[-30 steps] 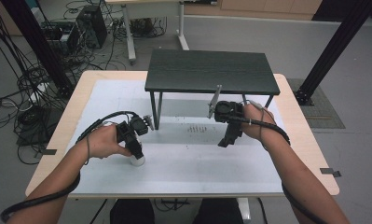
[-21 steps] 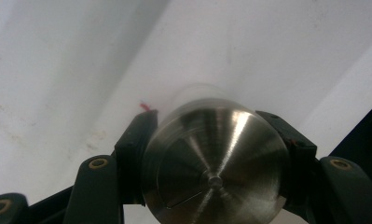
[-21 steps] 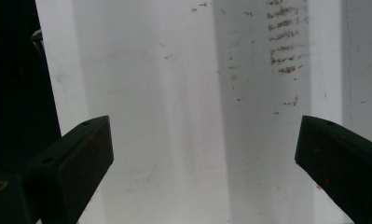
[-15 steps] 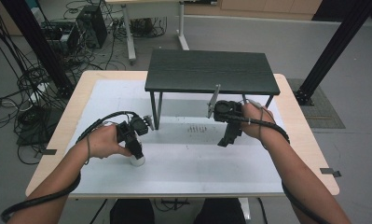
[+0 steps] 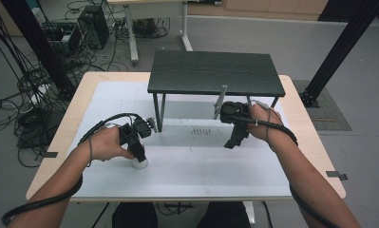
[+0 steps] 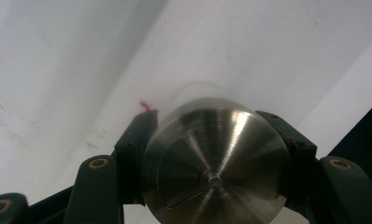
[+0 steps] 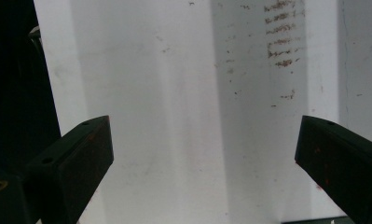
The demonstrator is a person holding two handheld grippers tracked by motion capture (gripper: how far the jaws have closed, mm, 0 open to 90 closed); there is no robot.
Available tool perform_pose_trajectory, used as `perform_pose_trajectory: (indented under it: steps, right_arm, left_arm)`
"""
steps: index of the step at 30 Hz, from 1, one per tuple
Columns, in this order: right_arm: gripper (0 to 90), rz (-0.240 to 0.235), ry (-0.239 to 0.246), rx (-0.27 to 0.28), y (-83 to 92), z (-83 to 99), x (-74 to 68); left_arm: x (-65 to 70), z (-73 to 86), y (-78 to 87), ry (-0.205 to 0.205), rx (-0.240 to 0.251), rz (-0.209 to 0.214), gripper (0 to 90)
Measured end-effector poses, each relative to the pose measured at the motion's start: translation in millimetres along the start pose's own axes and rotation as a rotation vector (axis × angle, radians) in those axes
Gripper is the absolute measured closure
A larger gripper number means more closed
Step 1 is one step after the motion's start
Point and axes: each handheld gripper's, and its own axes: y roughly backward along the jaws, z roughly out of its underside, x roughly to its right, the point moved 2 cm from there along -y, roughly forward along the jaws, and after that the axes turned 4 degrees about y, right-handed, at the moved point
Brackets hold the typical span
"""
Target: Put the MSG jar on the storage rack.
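Because the left claw [image 6: 214,186] has its two black jaws pressed against opposite sides of the metal cylinder [image 6: 215,163], the piece is gripped firmly across its width, its brushed flat end facing back toward the claw's camera. In the high view the cylinder [image 5: 140,164] shows pale directly beneath the claw [image 5: 138,154], apparently resting on, or just above, the white mat [image 5: 215,166] that covers the counter [image 5: 78,107]; contact cannot be told for sure. The hand [image 5: 106,143] sits behind the claw with the wrist low, which suits a downward-pointing hold, likely for lifting or setting down an upright piece.

Well apart from it, the right claw [image 5: 231,141] hangs with jaws spread wide and nothing between them, pointing down at bare mat beside a patch of small dark marks [image 5: 200,131]. It reads as waiting. Beyond both claws stands a small black table [image 5: 214,72], its legs on the mat.
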Motion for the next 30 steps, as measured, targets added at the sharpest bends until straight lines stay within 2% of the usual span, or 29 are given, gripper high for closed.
perform_pose_trajectory:
  steps: [11, 15, 17, 20, 25, 27, 29, 30]
  right_arm:
    - [4.1, -0.003, -0.003, 0.005, -2.4, 1.7, -0.2]
    - [4.0, -0.004, -0.003, 0.007, -2.8, 2.1, 0.3]
    - [4.1, -0.006, -0.005, 0.007, -3.5, 2.2, 0.5]
    - [4.1, -0.007, -0.003, 0.007, -4.3, 1.9, 0.4]
    - [4.1, -0.008, -0.003, 0.003, -4.9, 1.2, -0.1]
    - [4.1, -0.008, -0.003, 0.005, -4.5, 1.1, 0.0]
    - [4.0, -0.005, -0.002, 0.008, -3.7, 1.0, -0.5]
    - [4.0, -0.005, -0.001, 0.011, -3.5, 1.1, -0.5]
  left_arm:
    - [0.7, 0.0, 0.2, -0.009, 0.002, 0.000, 42.2]
    - [3.6, -0.4, 0.8, -0.020, 0.003, -0.010, 42.2]
    - [7.2, -1.6, 2.4, -0.031, 0.001, -0.032, 42.3]
    - [8.3, -2.5, 10.6, -0.032, 0.010, -0.042, 42.3]
    - [11.3, -7.3, 43.3, -0.057, 0.033, -0.032, 42.3]
    - [14.5, -11.9, 66.9, -0.075, 0.044, -0.032, 42.3]
    - [16.8, -15.3, 81.8, -0.089, 0.050, -0.034, 42.3]
    - [19.7, -19.0, 96.9, -0.100, 0.058, -0.040, 42.3]
